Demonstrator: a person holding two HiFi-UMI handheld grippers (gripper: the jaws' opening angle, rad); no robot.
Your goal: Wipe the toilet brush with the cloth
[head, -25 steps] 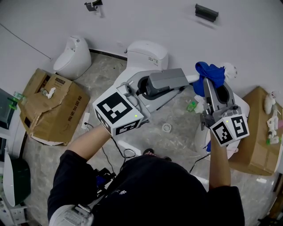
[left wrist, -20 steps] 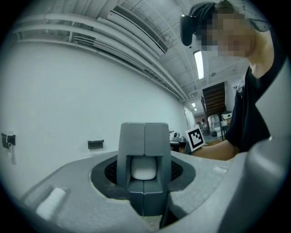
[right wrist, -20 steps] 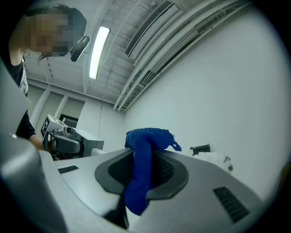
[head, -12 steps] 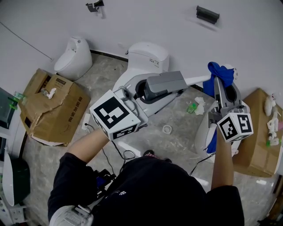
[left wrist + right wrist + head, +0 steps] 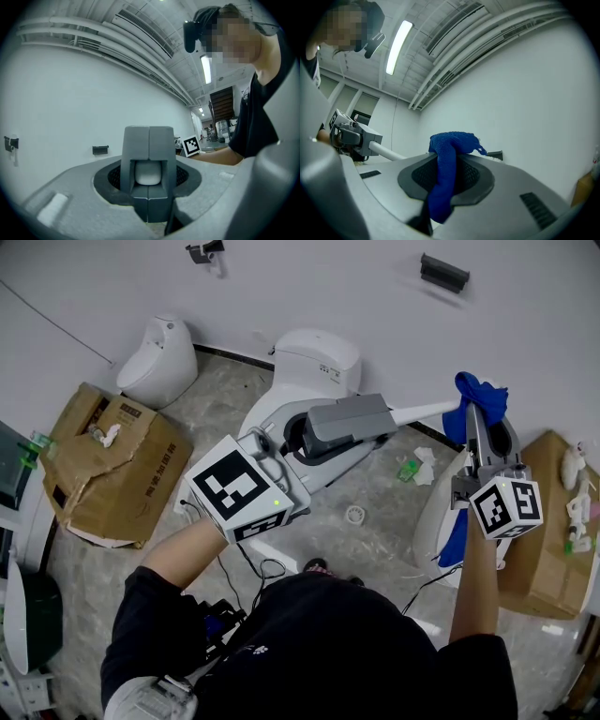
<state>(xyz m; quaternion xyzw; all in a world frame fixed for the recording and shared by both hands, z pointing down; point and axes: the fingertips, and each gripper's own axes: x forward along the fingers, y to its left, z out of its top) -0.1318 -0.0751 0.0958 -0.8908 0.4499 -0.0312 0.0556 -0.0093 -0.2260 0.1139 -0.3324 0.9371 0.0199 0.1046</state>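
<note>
In the head view the left tongs (image 5: 380, 418) are clamped on one end of the toilet brush (image 5: 427, 412). Its white handle runs rightward to the blue cloth (image 5: 480, 395) pinched in the right tongs (image 5: 480, 423), and a torn cardboard box (image 5: 80, 484) on the floor at left holds a small white item (image 5: 108, 435). The left gripper view shows those tongs closed around the handle's rounded white end. In the right gripper view the cloth hangs bunched between the gripping tongs, with the handle reaching in from the left.

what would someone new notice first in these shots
The bright blue cloth, pinched in the right gripper at the head view's upper right, sits at the far end of a white toilet brush handle. The left gripper clamps that handle's other end, above a white toilet by the wall.
</note>
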